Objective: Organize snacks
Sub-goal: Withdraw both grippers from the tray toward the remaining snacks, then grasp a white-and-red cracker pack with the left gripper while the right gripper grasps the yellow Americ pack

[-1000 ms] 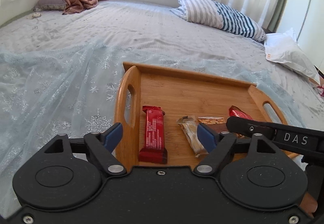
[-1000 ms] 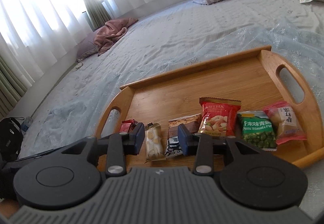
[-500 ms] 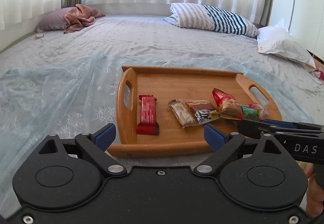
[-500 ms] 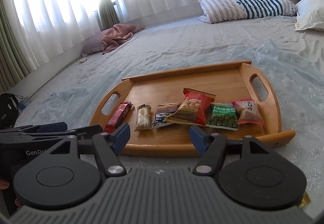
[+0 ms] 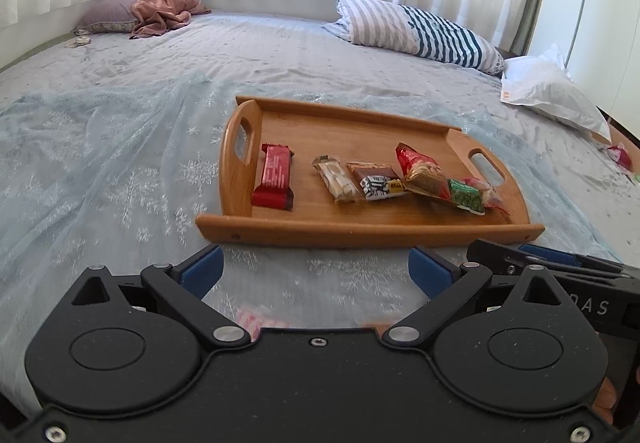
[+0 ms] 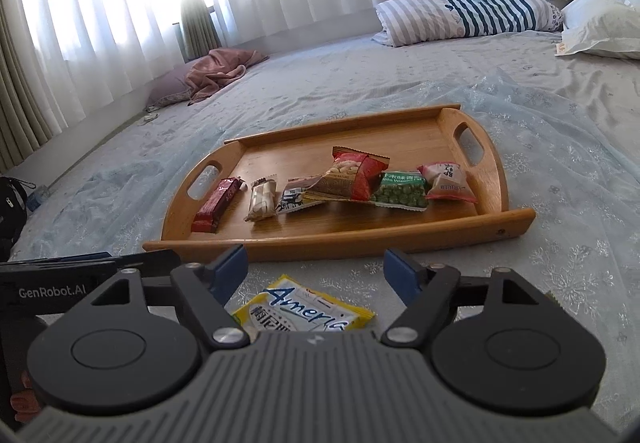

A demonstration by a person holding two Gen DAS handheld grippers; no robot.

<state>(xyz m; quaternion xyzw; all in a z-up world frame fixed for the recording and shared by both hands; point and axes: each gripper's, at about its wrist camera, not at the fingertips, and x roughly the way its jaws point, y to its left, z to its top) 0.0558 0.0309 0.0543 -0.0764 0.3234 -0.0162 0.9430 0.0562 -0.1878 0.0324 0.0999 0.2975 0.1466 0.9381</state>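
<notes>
A wooden tray [image 5: 360,233] [image 6: 400,233] lies on the bed with a row of snacks: a red bar [image 5: 275,177] [image 6: 218,199], a pale nut bar [image 5: 336,179] [image 6: 262,199], a dark bar [image 5: 378,183], a red peanut bag [image 6: 354,175], a green pea pack [image 6: 402,193] and a pink pack [image 6: 446,181]. My left gripper [image 5: 314,269] is open and empty in front of the tray. My right gripper [image 6: 314,269] is open above a yellow snack pack [image 6: 304,309] on the bed. A pink wrapper [image 5: 256,319] peeks out under the left gripper.
The bed has a pale blue lacy cover [image 5: 100,179]. A striped pillow [image 5: 416,31], a white bag [image 5: 552,91] and a pink cloth on a pillow [image 5: 160,9] lie at the far side. A black bag [image 6: 12,203] sits at the left.
Both grippers have pulled back from over the tray to the bed in front of it and opened wider. The yellow pack and pink wrapper have come into view.
</notes>
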